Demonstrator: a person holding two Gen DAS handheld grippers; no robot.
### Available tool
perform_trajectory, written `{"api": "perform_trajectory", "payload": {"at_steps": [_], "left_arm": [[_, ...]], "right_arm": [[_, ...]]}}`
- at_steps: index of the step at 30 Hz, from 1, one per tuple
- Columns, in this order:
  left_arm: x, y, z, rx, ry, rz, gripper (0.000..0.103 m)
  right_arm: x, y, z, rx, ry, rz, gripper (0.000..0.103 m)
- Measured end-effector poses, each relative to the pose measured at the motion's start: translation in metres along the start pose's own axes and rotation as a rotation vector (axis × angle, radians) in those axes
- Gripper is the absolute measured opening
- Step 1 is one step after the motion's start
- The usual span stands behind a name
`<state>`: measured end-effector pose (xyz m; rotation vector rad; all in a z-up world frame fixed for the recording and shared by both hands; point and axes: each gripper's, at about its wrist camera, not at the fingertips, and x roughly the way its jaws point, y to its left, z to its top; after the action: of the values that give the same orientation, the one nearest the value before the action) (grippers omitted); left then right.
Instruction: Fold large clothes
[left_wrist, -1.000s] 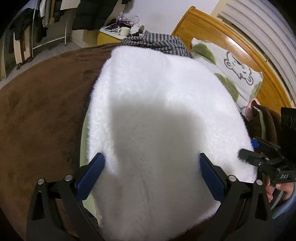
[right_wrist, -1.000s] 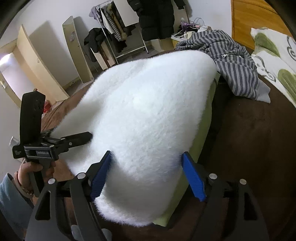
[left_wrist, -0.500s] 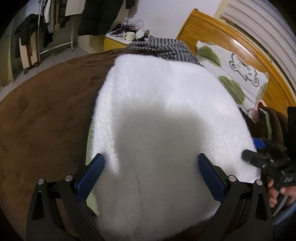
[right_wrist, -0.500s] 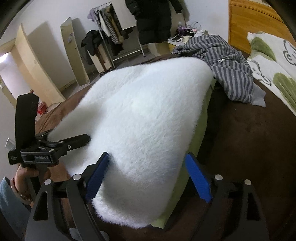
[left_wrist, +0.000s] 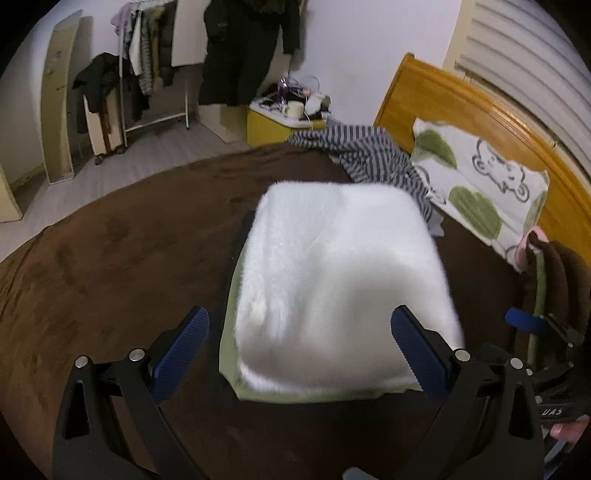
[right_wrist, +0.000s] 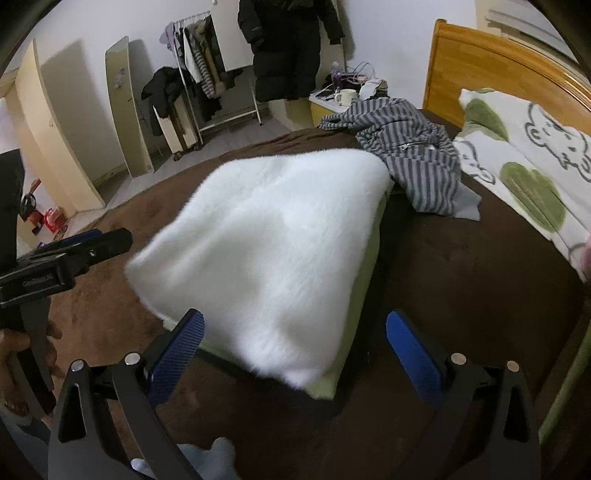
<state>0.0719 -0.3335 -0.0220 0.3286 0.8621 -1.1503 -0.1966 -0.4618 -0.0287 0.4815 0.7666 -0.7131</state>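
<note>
A folded white fluffy garment (left_wrist: 343, 280) with a pale green lining lies flat on the brown bedspread (left_wrist: 110, 280). My left gripper (left_wrist: 300, 325) hovers above its near edge, open, the blue pads wide apart and pressing on nothing. My right gripper (right_wrist: 295, 325) hangs above the near corner of the same white garment (right_wrist: 273, 251). Its jaws are opening and hold nothing. The right gripper's blue pad (left_wrist: 524, 321) shows at the right edge of the left wrist view. The left gripper (right_wrist: 92, 243), held in a hand, shows at the left of the right wrist view.
A grey striped garment (right_wrist: 406, 151) lies crumpled beyond the white one, next to a bear-print pillow (left_wrist: 480, 184) and the wooden headboard (left_wrist: 443, 107). A yellow nightstand (left_wrist: 269, 125) with a mug, a clothes rack (right_wrist: 207, 74) and a hanging dark coat stand by the far wall.
Both grippers have risen and drawn back from the white garment, which now looks smaller and lies free on the bed. The right jaws have widened.
</note>
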Motion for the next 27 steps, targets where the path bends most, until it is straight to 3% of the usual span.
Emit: {"api": "perform_trajectory", "payload": {"at_steps": [4,9,16,21,27], "left_arm": [[-0.040,-0.007,-0.016,-0.004,-0.023,0.032,0.097],[-0.087,-0.023,-0.042,0.030,-0.052,0.038,0.097],[-0.129,-0.054,-0.088,0.138,-0.046,0.143,0.097],[-0.139,-0.071,-0.127,0.185,-0.020,0.182,0.097],[-0.136,-0.073,-0.147,0.120,-0.017,0.181,0.097]], "right_arm": [[-0.031,0.014,-0.017,-0.007,-0.026,0.003,0.098],[-0.073,0.041,-0.044,-0.113,-0.057,-0.035,0.098],[-0.122,0.060,-0.081,-0.207,-0.096,-0.058,0.098],[-0.136,0.059,-0.106,-0.217,-0.089,-0.062,0.097],[-0.133,0.052,-0.121,-0.200,-0.061,-0.053,0.097]]}}
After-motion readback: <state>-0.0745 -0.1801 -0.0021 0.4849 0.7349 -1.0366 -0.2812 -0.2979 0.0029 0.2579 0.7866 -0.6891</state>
